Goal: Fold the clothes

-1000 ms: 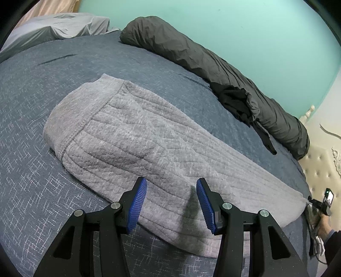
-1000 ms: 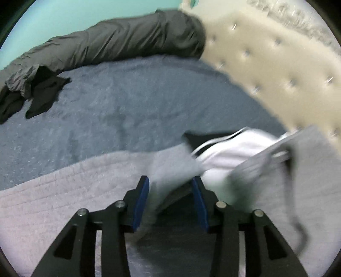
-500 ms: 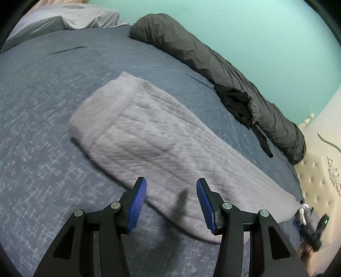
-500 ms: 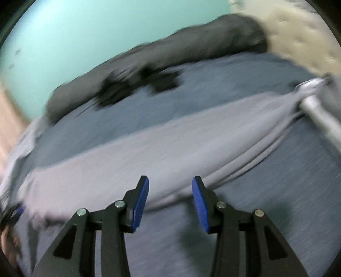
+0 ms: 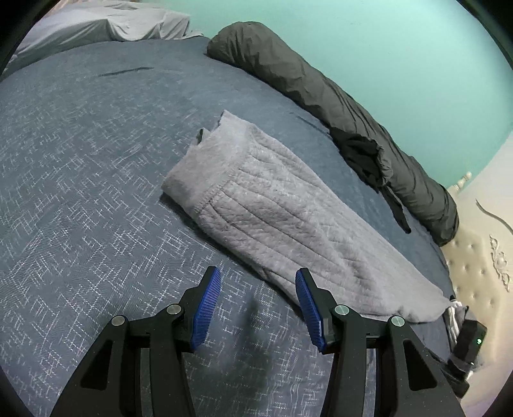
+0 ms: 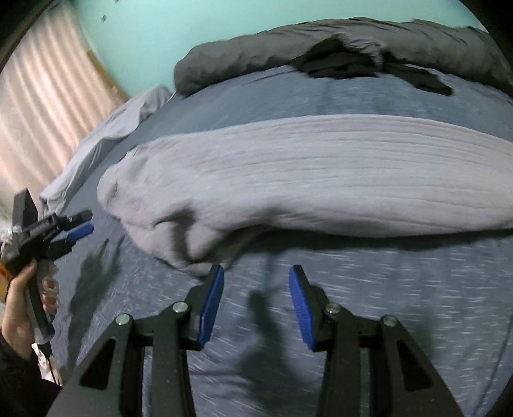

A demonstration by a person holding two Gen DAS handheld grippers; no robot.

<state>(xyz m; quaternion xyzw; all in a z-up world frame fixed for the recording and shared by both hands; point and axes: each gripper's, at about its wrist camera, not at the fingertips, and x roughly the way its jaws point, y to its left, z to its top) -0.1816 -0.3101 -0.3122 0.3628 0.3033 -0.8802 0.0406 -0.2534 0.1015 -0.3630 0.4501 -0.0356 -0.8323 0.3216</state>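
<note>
1. I am over a bed spread with a blue-grey woven cover [image 5: 80, 199], with a teal wall [image 5: 400, 48] behind it and a cream tufted headboard [image 5: 477, 266] at its end.
2. Nearest me in the left wrist view, my left gripper [image 5: 258, 300] hangs above bare cover, its blue pads wide apart with nothing between them, and its shadow falls on the cover just below.
3. My right gripper [image 6: 256, 301] is likewise spread wide and empty over the cover; its left pad sits just beside the bunched end of the garment, though I cannot tell if it touches.
4. The grey quilted garment [image 5: 282, 224] lies flat in a long folded strip across the middle of the bed, its stitched hem end towards the far side in the left view and its narrow end near the headboard.
5. In the right wrist view the same garment [image 6: 320, 179] runs crossways, rumpled at its left end.
6. At the left edge of that view a hand [image 6: 19, 308] grips the handle of my left gripper.
7. Beyond the garment, a dark grey rolled duvet [image 5: 320, 93] lies along the wall, with black clothing [image 5: 365, 154] heaped against it.
8. Farthest off, a pale grey sheet [image 5: 105, 22] is bunched at the far corner.
</note>
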